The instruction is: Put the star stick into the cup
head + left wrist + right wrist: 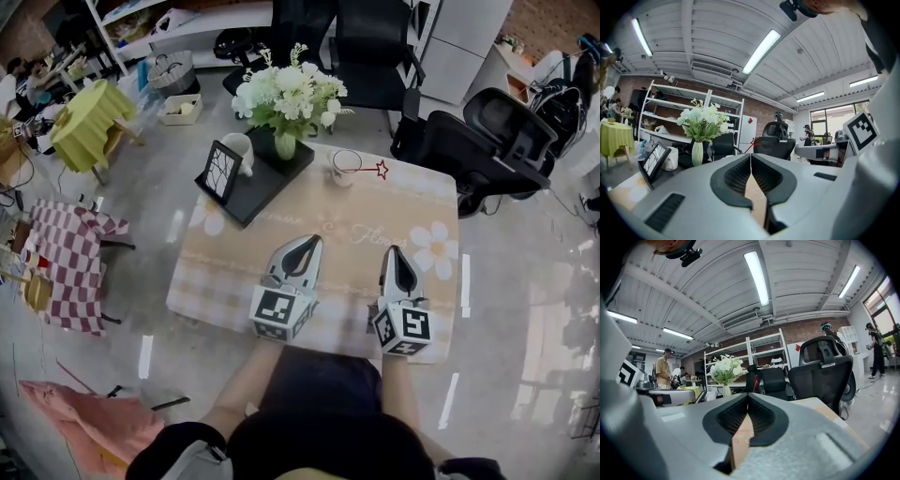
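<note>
A pale cup (345, 167) stands at the far side of the low table (234, 281), right of the flowers. A thin red star stick (364, 170) crosses its mouth, its outlined star end past the right rim; whether its other end is inside the cup I cannot tell. From the left gripper view the star stick (751, 143) shows just above my jaw tips, far off. My left gripper (314, 240) and right gripper (395, 251) rest side by side near the table's front edge, well short of the cup. Both are shut with nothing between the jaws.
A vase of white flowers (286, 103) stands on a black board (255, 187) at the far left, with a framed picture (222, 172) and a white jug (240, 150). Black office chairs (487, 141) stand behind the table. My knees are at the near edge.
</note>
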`<move>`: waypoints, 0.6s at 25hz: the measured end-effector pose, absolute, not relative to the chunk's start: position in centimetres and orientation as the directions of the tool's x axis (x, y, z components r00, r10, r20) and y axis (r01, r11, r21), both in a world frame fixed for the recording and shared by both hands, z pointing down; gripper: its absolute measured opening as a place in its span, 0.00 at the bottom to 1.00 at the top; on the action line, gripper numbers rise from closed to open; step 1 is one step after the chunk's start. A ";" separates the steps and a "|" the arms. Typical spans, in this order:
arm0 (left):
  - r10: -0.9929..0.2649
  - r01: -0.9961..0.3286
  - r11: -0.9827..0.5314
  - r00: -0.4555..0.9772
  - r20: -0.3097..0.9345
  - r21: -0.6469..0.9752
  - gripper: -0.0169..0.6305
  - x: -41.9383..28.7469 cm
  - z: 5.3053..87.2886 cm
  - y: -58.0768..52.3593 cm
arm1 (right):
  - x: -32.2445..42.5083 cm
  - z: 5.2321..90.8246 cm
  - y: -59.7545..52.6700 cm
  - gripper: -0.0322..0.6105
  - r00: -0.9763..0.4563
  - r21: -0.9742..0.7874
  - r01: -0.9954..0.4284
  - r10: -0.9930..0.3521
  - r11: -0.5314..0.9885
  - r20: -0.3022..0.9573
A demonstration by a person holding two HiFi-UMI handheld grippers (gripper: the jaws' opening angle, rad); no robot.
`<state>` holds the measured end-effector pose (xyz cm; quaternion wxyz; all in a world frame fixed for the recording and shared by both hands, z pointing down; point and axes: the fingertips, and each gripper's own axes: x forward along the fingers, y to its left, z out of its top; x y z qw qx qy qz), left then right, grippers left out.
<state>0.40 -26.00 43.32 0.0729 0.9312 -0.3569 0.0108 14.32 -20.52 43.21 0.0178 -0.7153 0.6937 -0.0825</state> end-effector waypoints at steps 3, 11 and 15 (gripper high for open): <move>-0.679 -0.683 -0.719 0.730 0.078 0.130 0.05 0.0 43.5 -26.1 | 14.3 43.3 -20.6 0.05 0.021 -0.150 -0.988 -0.995 -0.035 0.094; -0.697 -0.701 -0.701 0.712 0.085 0.132 0.05 -1.0 43.7 -26.5 | 14.1 43.4 -21.2 0.05 0.017 -0.147 -0.989 -0.995 -0.031 0.094; -0.696 -0.700 -0.701 0.713 0.086 0.131 0.05 -1.4 43.8 -26.6 | 13.7 43.6 -21.4 0.05 0.017 -0.159 -0.987 -0.995 -0.032 0.097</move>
